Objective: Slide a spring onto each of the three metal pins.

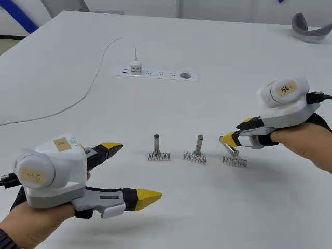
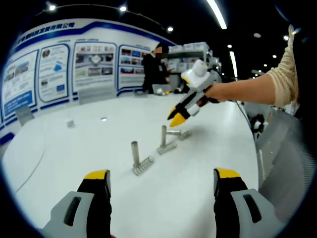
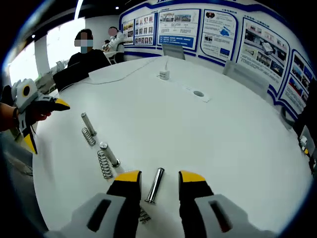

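Head view, near left: the left claw (image 1: 132, 171) hangs low over the desk (image 1: 233, 218), jaws wide apart with nothing between them. The hand behind it is cut off by the frame edge.
Left pin (image 1: 156, 143): upright and bare. The left spring (image 1: 158, 156) lies flat at its foot; whether the two touch is hard to tell.
Middle pin (image 1: 198, 144): upright and bare. The middle spring (image 1: 194, 157) lies across its base and hides the foot.
Right pin (image 1: 229, 146): lying over rather than standing. Its upper end meets a yellow tip, and contact there is unclear.
Right spring (image 1: 234, 162): flat on the desk just beside that pin.
Right claw (image 1: 234, 132): jaws apart. In the right gripper view the pin (image 3: 154, 184) lies between them with a gap on either side, and the spring (image 3: 143, 215) is half hidden under one jaw.
Far right corner: a grey curved object (image 1: 310, 28), cut off at the edge.
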`<state>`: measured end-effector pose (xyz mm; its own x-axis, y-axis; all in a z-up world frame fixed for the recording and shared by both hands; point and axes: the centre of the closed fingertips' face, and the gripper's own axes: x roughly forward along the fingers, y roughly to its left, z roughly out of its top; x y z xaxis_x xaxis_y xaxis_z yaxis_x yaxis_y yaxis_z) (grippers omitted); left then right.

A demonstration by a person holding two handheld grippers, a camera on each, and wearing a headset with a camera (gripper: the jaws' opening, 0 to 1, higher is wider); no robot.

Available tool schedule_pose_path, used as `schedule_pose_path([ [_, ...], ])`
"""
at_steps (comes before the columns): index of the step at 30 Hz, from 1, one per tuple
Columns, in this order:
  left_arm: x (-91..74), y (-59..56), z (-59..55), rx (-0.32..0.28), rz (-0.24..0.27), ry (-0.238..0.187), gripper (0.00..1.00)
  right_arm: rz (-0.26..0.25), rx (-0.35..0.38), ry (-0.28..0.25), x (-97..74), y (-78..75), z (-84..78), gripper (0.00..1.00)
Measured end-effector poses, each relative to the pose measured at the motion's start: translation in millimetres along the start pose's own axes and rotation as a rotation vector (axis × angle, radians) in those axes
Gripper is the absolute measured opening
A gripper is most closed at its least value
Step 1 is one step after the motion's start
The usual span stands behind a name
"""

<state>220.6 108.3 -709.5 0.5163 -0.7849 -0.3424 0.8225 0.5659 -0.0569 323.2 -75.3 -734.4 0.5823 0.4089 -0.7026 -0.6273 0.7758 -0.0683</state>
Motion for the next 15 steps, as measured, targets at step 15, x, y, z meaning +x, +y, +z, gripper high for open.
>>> schedule_pose_path([
  [15,0.6,0.2,-3.5,-0.009,-0.001,0.000,0.86,-0.028,0.041,0.083,23.5,-0.6,-11.6,0.19],
])
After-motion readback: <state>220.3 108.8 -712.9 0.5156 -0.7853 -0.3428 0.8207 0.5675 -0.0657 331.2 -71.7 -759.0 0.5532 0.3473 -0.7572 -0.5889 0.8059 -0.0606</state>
